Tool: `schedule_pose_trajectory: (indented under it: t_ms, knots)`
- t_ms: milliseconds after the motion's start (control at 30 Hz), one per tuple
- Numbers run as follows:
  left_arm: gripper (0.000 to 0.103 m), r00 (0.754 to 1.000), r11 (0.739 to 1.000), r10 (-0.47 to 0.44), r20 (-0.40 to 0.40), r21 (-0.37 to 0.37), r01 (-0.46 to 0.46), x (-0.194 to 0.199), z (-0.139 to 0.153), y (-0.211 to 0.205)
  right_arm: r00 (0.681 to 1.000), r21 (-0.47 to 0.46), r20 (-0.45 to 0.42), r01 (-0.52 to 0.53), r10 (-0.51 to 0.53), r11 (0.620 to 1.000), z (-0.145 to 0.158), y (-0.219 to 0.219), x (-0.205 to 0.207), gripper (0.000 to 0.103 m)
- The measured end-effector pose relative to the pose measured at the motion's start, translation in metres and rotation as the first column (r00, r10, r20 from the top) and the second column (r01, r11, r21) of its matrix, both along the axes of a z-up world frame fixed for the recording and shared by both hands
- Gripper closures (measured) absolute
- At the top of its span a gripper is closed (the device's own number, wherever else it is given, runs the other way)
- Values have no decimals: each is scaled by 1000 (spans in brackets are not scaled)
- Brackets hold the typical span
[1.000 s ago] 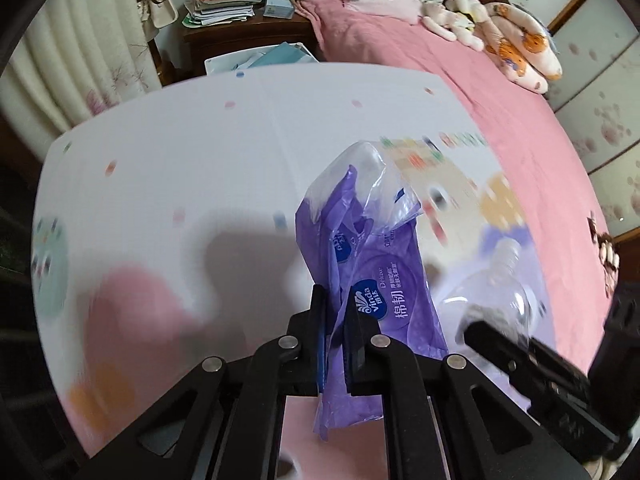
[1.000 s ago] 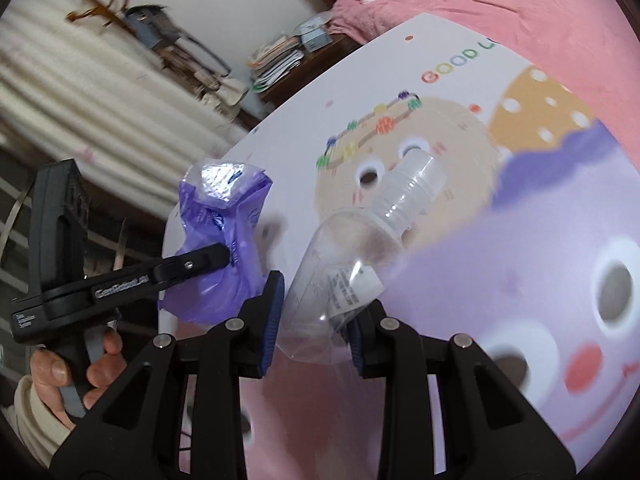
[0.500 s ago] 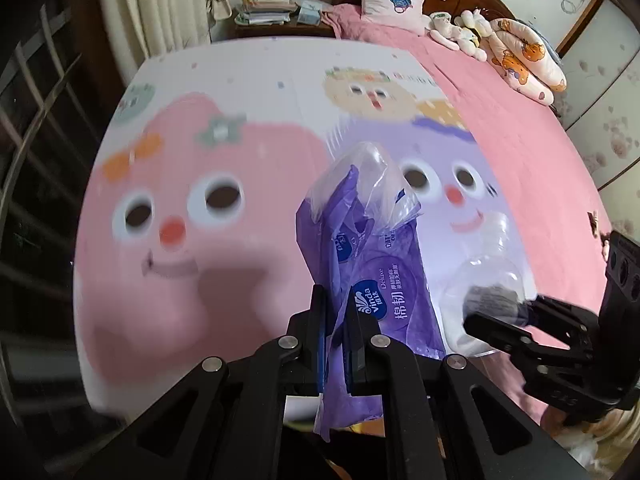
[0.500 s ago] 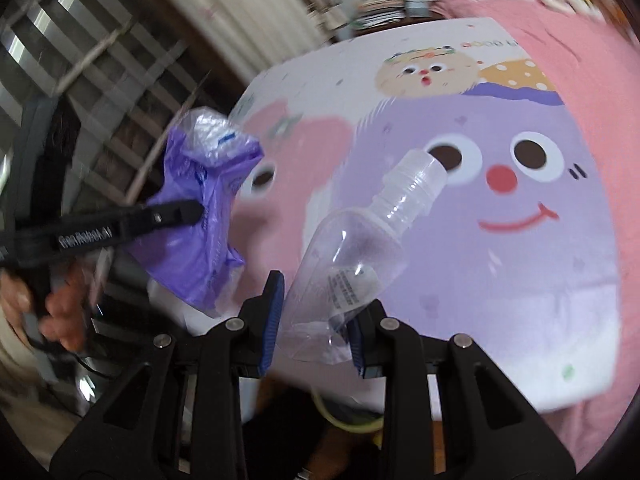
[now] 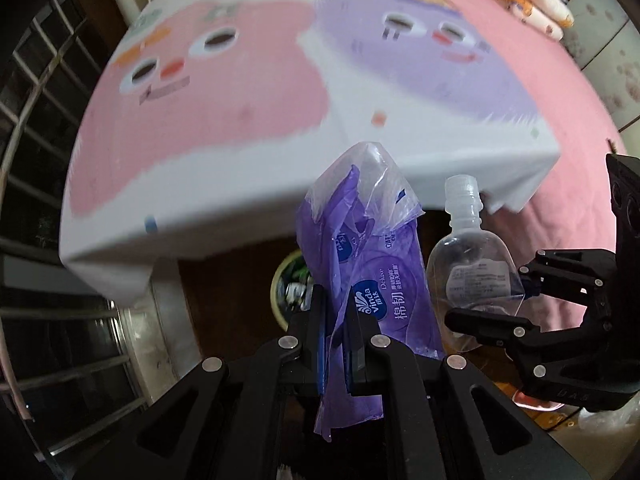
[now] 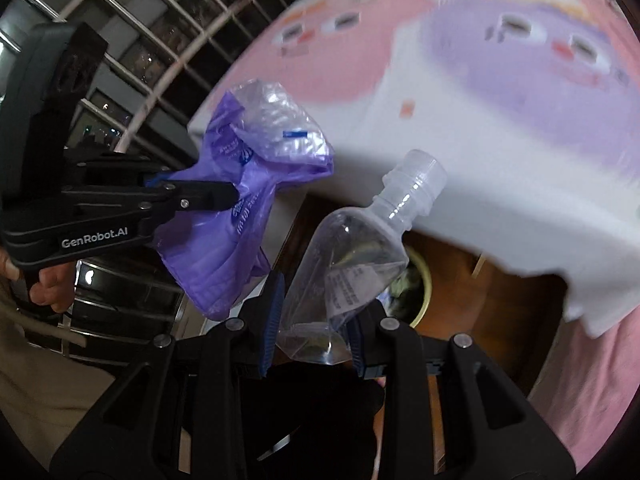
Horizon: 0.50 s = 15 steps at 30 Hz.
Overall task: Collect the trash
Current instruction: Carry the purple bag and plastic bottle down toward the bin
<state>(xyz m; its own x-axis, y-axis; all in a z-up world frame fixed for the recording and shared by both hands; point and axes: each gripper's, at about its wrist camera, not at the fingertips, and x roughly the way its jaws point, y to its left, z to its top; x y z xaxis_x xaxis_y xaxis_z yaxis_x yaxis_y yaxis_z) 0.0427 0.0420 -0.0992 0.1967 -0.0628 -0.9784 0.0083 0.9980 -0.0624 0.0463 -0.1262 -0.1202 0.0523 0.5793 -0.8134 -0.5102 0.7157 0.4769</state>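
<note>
We hold the left gripper [image 5: 336, 332] clamped on a purple tissue wrapper [image 5: 368, 280] at the lower centre of the left wrist frame, and the right gripper [image 6: 314, 338] clamped on a clear plastic bottle [image 6: 356, 256] at the centre of the right wrist frame. Behind both, a round bin [image 5: 280, 280] sits on the floor below the edge of the cartoon sheet [image 5: 240, 120] filling the upper frame
</note>
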Motion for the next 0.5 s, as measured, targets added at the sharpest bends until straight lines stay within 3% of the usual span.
schedule_pose_trajectory:
  t_ms: [300,500]
  knots:
    - [97,998,1000,27,-56,-10,-28,-28,-111,6,998,-73,-56,11,-15,997,-114,13,-16,76]
    - [97,997,999,31,-67,-32,-34,-30,-202,8,996,-136,-84,21,-32,991,-216,20,-5,76]
